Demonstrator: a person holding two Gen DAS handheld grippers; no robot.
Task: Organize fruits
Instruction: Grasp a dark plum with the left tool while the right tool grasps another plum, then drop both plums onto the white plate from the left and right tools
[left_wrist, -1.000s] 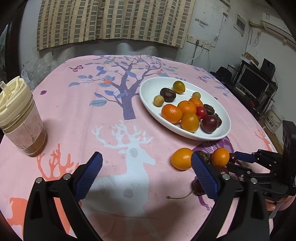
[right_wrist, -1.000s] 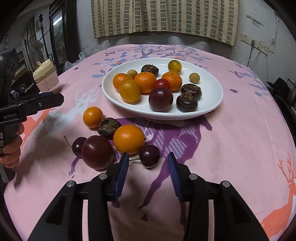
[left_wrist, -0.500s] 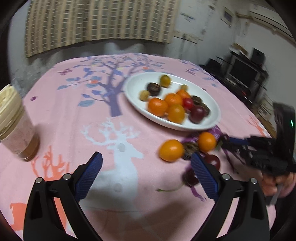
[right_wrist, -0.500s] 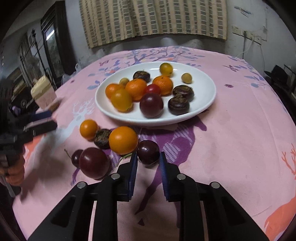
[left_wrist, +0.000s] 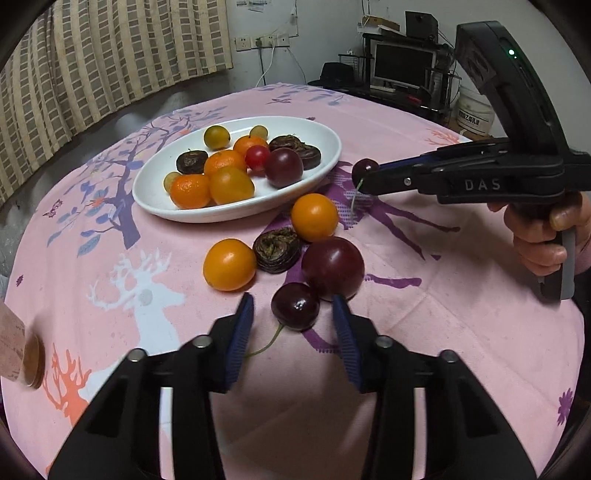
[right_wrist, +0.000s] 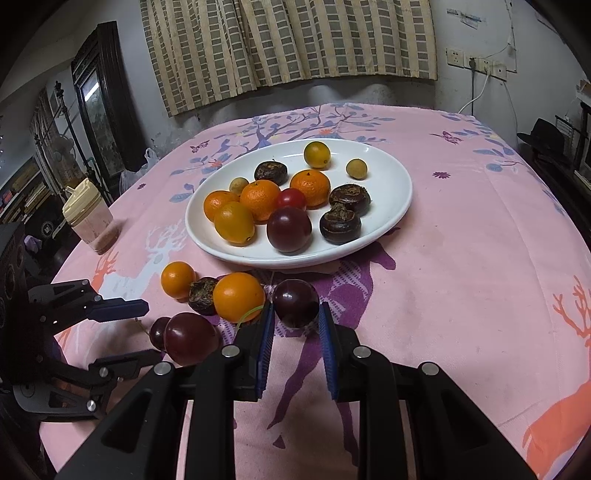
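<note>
Here, right gripper (right_wrist: 295, 325): jaws clamped on a cherry (right_wrist: 295, 302), lifted just short of the white plate (right_wrist: 388, 218). Left gripper (left_wrist: 293, 325): jaws apart, flanking a second cherry (left_wrist: 295, 305) on the pink counter (left_wrist: 424, 295), touching a plum (left_wrist: 332, 267). Likely risks: round, glossy skin slipping from the pads en route; closing left jaws nudging the plum and setting it rolling. Right tool level, aimed at the plate; left tool low, pointing forward.
</note>
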